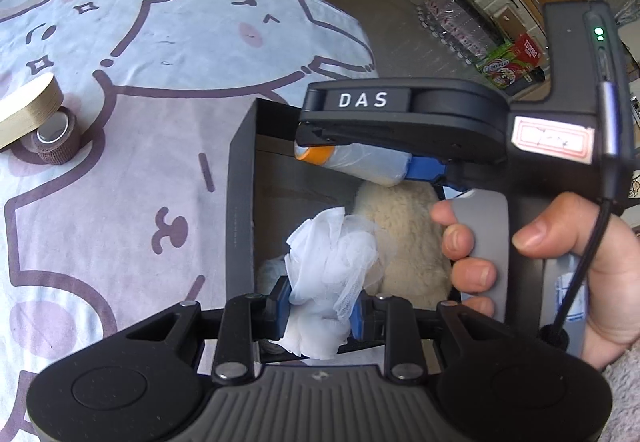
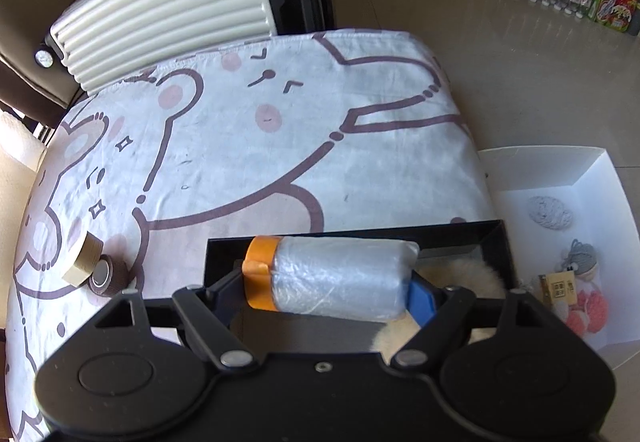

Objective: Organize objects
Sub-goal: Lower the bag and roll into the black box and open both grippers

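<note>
My left gripper (image 1: 320, 308) is shut on a white mesh puff (image 1: 336, 258), its blue pads pressing the puff from both sides. It hangs over an open black box (image 1: 240, 202) that holds a cream fluffy thing (image 1: 408, 226). My right gripper (image 2: 332, 286) is shut on a roll of clear plastic film with an orange end (image 2: 328, 274), gripped lengthwise above the same black box (image 2: 360, 232). The left wrist view shows that right gripper (image 1: 362, 156) from the side, with a hand on its grey handle and the film roll (image 1: 372, 164) over the box's far end.
The box stands on a table under a bear-print cloth (image 2: 240, 146), near its right edge. A tan tape roll (image 2: 82, 258) and a brown bandage roll (image 2: 106, 276) lie at the left. A white suitcase (image 2: 172, 10) stands behind. A white box (image 2: 560, 178) holding several small things sits on the floor at the right.
</note>
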A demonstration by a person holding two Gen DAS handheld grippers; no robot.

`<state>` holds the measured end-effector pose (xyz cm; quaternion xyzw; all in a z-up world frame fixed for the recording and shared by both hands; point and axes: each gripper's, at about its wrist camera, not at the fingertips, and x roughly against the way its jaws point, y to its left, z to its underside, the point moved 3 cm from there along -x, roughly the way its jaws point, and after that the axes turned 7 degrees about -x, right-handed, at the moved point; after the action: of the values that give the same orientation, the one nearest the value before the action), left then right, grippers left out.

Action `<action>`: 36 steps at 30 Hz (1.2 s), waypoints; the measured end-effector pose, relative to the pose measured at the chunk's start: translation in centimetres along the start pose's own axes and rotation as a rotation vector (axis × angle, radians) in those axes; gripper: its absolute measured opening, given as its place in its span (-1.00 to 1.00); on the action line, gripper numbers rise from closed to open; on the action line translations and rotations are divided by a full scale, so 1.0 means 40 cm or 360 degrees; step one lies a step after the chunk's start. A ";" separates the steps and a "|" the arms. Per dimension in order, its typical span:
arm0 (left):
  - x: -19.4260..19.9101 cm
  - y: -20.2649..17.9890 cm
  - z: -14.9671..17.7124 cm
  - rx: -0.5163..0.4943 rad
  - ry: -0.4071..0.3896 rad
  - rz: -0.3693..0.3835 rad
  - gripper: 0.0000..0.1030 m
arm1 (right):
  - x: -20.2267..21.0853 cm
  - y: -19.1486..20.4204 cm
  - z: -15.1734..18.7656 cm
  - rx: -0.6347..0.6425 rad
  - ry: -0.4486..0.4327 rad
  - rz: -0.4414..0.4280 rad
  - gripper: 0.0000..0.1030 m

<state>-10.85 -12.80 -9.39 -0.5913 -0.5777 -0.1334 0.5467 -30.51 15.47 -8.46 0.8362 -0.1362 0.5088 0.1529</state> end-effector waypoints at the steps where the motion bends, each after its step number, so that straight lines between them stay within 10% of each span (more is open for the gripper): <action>1: 0.001 0.005 0.000 0.0008 0.0002 0.0003 -0.41 | -0.009 0.006 0.001 0.0003 0.0012 -0.0006 0.60; 13: -0.023 -0.044 0.002 0.0030 -0.0017 0.0107 -0.41 | 0.069 -0.030 -0.009 -0.0082 -0.0089 -0.0038 0.85; 22: -0.098 -0.077 0.007 0.0050 0.0040 0.0125 -0.41 | 0.126 -0.124 0.038 -0.0152 -0.0035 0.0045 0.46; 26: -0.106 -0.086 0.006 0.0018 0.0072 0.0102 0.11 | 0.126 -0.139 0.051 -0.0146 -0.0016 0.0063 0.42; 36: -0.054 -0.046 -0.002 0.0019 0.0035 0.0029 0.08 | 0.124 -0.122 0.054 -0.0141 -0.0007 0.0092 0.33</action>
<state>-12.99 -14.52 -10.15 -0.5918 -0.5671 -0.1315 0.5576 -24.66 18.74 -5.54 0.8254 -0.1830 0.5047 0.1746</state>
